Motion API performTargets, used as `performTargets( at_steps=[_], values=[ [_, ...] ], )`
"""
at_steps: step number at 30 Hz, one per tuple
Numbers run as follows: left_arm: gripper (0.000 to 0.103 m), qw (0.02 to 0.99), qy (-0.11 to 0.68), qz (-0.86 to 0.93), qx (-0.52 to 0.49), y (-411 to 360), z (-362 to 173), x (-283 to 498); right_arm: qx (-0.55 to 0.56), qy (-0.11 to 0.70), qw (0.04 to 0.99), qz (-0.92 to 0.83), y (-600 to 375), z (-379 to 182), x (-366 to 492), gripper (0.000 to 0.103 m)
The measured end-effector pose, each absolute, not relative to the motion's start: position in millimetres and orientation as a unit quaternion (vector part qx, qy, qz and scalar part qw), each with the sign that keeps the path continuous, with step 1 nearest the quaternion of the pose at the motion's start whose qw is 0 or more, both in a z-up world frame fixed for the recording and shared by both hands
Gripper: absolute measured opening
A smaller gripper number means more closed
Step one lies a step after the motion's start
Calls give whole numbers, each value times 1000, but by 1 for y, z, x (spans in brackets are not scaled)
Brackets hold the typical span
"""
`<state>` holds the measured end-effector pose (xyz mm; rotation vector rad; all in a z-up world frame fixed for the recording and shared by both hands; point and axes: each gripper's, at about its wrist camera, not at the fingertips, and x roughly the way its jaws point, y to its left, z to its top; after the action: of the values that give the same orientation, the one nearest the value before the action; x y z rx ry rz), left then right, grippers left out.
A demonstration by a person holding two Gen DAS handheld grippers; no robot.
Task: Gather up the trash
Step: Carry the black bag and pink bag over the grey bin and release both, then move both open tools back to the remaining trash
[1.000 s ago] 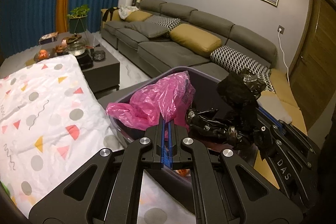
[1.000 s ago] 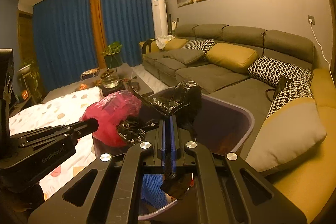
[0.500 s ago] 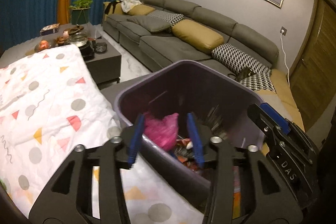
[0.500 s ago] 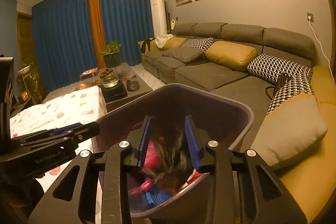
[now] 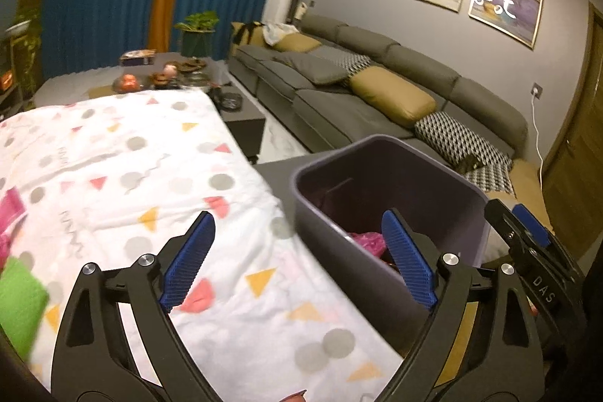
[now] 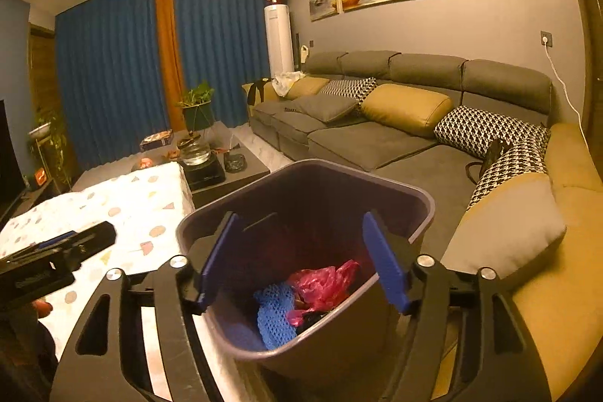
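Note:
A dark purple bin (image 6: 414,193) stands at the table's end and holds a pink plastic bag (image 6: 324,283), a blue mesh piece (image 6: 273,315) and a black bag (image 6: 312,317). My right gripper (image 6: 299,219) hangs over the bin's mouth, its jaws opening with nothing between them. My left gripper (image 5: 297,217) is over the bin's near left rim (image 5: 301,176) and the tablecloth, jaws also opening and empty. The pink bag (image 5: 365,240) shows inside the bin just behind its right finger. Each gripper appears in the other's view: right gripper (image 5: 527,232), left gripper (image 6: 56,247).
A white cloth with coloured shapes (image 5: 132,176) covers the table. A green item (image 5: 19,296) and a pink item (image 5: 9,210) lie at its left edge. Beyond are a dark coffee table (image 6: 226,172) with a kettle and a grey sofa (image 6: 358,142).
Both grippers went from shut to open. The pink bag and the black bag dropped from them into the bin. My left gripper has swung left toward the cloth.

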<state>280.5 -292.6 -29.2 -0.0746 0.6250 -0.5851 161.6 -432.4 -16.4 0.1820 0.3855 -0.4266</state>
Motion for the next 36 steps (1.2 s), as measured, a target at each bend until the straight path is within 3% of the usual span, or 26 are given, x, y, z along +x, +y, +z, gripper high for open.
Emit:
performTargets(
  at_steps=[19, 36],
  values=[
    [92, 949, 263, -165, -46, -155, -11, 207, 57, 186, 966, -172, -343, 2, 118, 78],
    [92, 964, 247, -69, -64, -34, -16, 155, 28, 203, 973, -102, -239, -4, 113, 79]
  ],
)
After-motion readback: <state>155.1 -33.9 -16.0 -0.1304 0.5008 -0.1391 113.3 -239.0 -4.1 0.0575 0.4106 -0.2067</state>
